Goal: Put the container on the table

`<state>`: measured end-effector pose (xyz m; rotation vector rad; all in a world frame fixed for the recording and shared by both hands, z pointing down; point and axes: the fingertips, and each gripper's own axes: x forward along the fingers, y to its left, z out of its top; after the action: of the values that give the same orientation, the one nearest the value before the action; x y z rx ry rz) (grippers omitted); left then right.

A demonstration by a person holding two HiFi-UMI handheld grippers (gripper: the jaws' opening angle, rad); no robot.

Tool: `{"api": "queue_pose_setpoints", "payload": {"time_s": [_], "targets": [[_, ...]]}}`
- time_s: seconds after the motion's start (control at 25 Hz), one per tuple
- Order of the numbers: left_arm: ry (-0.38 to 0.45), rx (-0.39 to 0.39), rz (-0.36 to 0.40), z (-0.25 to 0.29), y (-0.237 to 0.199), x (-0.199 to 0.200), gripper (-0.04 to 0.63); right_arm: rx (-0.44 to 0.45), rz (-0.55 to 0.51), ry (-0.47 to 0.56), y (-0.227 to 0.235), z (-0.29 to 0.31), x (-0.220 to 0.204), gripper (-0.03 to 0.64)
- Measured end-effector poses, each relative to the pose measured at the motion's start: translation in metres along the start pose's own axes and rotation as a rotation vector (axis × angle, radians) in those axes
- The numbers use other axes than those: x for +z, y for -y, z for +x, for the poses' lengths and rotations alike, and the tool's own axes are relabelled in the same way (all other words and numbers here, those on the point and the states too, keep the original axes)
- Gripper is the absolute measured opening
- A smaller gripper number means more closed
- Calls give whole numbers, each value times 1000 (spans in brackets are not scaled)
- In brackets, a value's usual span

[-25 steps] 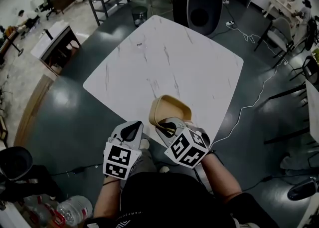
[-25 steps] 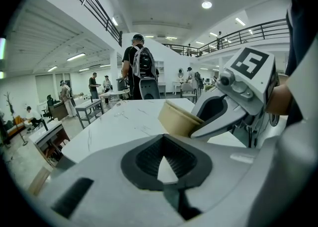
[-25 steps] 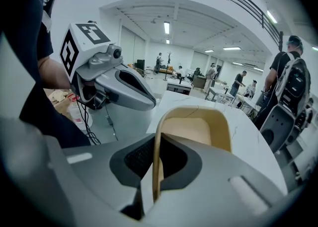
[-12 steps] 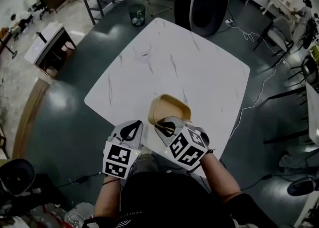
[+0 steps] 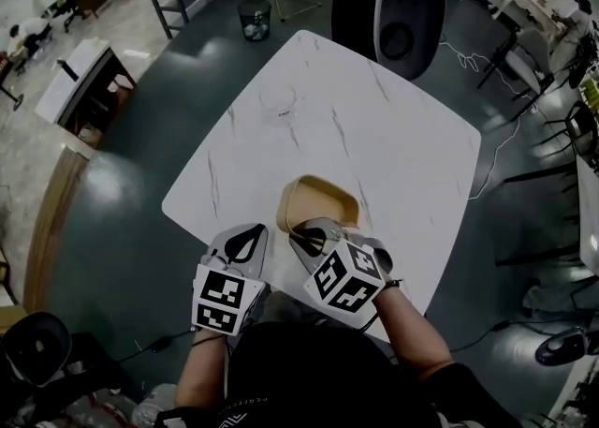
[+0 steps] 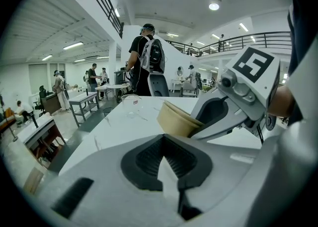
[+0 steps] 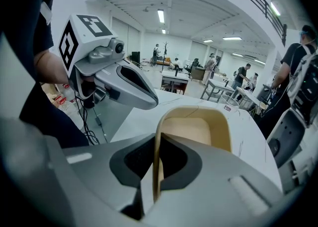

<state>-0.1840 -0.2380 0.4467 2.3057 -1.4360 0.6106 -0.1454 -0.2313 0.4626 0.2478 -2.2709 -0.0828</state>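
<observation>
Clamping one wall of the tan container (image 5: 323,201), the right tool (image 5: 309,234) has its jaws pinched on the rim nearest the person, one jaw inside and one outside. That is plain in the right gripper view. The container sits in the lower middle of the head view, over the near edge of the white marbled table (image 5: 393,136). It is tilted rather than level. Whether its base touches the tabletop cannot be told, though the left gripper view suggests it is raised.

The coming move turns on one relation. The container reaches straight ahead of the right tool, toward the top of the frame, and the bare tabletop lies beneath and beyond it. Setting it down likely calls for levelling and lowering, not for any reach.

The left tool (image 5: 245,246) hangs just beside the right one, at lower left, jaws closed together on nothing. It is off the container, so the right hand is the one placed to act.

By count there is one container, one clear glass beaker (image 5: 278,98) well apart near the table's far side, and two tools.
</observation>
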Motion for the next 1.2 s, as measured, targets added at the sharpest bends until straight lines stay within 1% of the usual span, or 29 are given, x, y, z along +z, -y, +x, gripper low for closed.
{"api": "queue_pose_setpoints", "payload": {"time_s": [0.36,0.6,0.68,0.92,1.2], "targets": [[-26,-16,-9,17,-42,-6,-2,25,-4,-23,12,42,15,11],[-40,-31,-24,26,-66,-12,-2,-3,-39,-63,22,67,21,11],[-56,-40,-31,29,-71,-18,-2,-7,-52,-82,24,75,21,11],[-60,-53,-33,40,-81,-21,-2,11,-92,-133,22,98,15,12],[-69,-56,-50,43,-89,-26,-2,42,-74,-137,21,109,14,15]]}}
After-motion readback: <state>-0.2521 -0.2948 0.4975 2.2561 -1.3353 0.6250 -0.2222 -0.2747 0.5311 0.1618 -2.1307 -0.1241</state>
